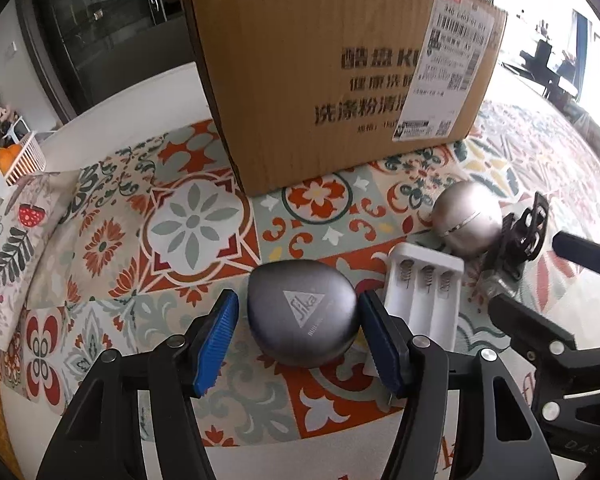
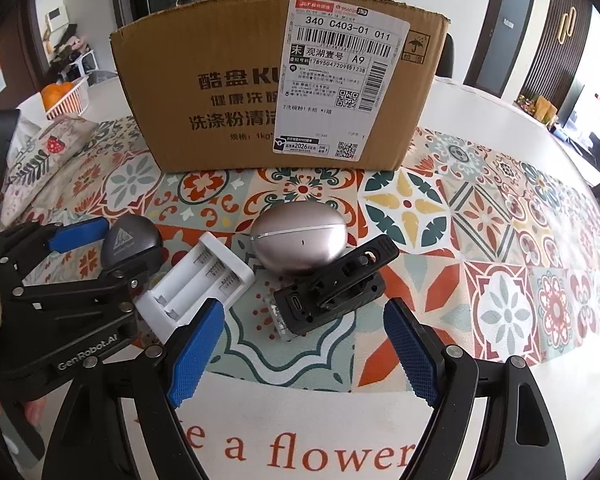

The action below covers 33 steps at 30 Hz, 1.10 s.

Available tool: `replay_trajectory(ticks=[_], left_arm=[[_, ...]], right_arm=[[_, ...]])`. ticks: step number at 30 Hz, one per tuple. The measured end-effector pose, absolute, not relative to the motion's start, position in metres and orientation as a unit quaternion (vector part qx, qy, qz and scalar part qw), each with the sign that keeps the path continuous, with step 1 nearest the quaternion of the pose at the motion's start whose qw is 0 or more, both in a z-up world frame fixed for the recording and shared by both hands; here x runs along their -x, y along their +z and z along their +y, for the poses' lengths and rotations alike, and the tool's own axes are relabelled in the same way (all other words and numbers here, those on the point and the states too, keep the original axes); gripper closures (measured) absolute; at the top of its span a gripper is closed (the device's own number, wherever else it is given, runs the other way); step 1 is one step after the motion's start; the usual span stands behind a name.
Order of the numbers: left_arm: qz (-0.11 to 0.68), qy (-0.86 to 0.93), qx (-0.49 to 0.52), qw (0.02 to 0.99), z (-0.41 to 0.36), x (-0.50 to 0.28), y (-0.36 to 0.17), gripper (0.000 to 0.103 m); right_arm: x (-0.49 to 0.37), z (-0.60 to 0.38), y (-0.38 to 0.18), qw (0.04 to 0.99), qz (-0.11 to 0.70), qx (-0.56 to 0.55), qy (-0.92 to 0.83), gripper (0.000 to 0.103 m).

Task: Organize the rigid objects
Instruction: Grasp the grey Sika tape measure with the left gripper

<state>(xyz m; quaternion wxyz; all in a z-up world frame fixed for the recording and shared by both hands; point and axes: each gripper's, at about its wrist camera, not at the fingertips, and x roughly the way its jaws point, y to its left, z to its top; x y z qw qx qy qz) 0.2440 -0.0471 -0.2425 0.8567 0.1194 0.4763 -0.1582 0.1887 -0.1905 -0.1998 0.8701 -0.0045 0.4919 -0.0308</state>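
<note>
A dark grey rounded case with a Sika triangle logo (image 1: 302, 314) lies on the patterned tablecloth between the open blue pads of my left gripper (image 1: 298, 344); the pads flank it with small gaps. It also shows in the right wrist view (image 2: 130, 244), with the left gripper (image 2: 96, 248) around it. Beside it lie a white battery charger (image 1: 424, 296) (image 2: 198, 280), a silver egg-shaped earbud case (image 1: 466, 220) (image 2: 298, 240) and a black clip device (image 1: 522, 232) (image 2: 332, 284). My right gripper (image 2: 304, 354) is open and empty, just short of the black clip device.
A tall cardboard box (image 1: 340, 80) (image 2: 280, 92) with a shipping label stands behind the objects. A white basket of oranges (image 1: 18, 160) (image 2: 66, 98) and a folded printed cloth (image 1: 16, 240) sit at the far left. The table's white edge runs along the back.
</note>
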Motion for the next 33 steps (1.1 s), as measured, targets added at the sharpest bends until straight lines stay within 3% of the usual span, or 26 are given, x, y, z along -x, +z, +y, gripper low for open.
replay_trajectory(ticks=[33], left_arm=[[0.473,-0.162,-0.124,0.857,-0.063,-0.232,-0.228,0.047]], right_arm=[[-0.201,-0.205,-0.220,0.866,0.495,0.061,0.029,0.019]])
